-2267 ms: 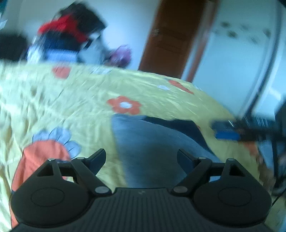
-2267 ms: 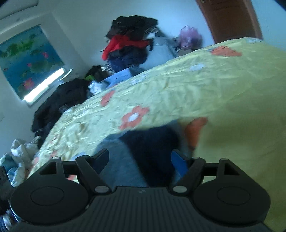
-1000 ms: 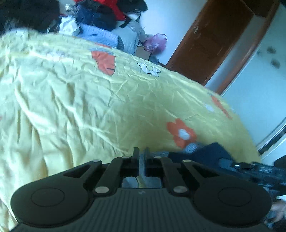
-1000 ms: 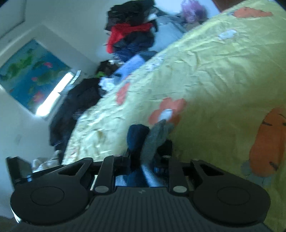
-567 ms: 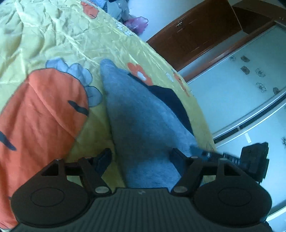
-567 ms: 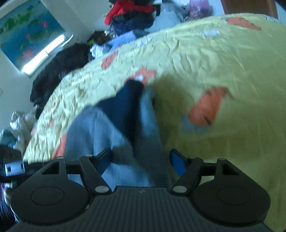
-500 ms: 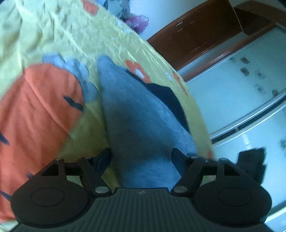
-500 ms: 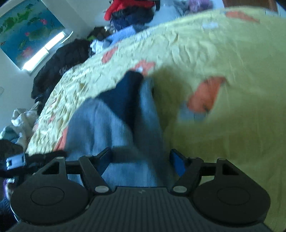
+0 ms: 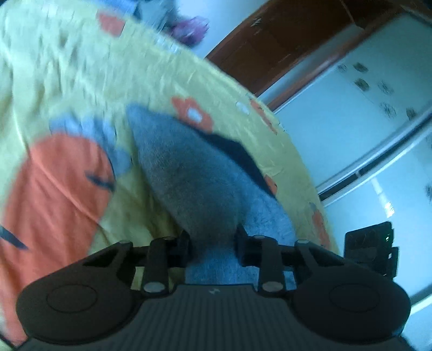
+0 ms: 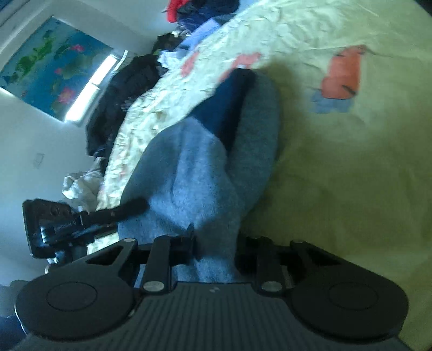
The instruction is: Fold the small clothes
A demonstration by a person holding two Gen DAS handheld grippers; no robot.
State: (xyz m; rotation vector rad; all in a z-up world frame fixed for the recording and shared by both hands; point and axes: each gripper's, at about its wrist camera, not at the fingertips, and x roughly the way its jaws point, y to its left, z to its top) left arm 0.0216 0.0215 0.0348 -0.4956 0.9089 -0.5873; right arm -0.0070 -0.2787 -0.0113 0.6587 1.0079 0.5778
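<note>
Left gripper point(image 9: 213, 237) jaws, open before, now pinching grey sock point(image 9: 189, 172), right gripper point(image 10: 214, 237) likewise

The near end of the sock point(image 9: 189, 183) is hidden behind the left tool point(image 9: 213, 240), and in the other view point(image 10: 199, 172) behind the right tool point(image 10: 214, 243). The bed point(image 9: 67, 75) is smeared by motion blur in the left view, its far part most. The clothes pile point(image 10: 199, 8) is cut off by the top edge.
</note>
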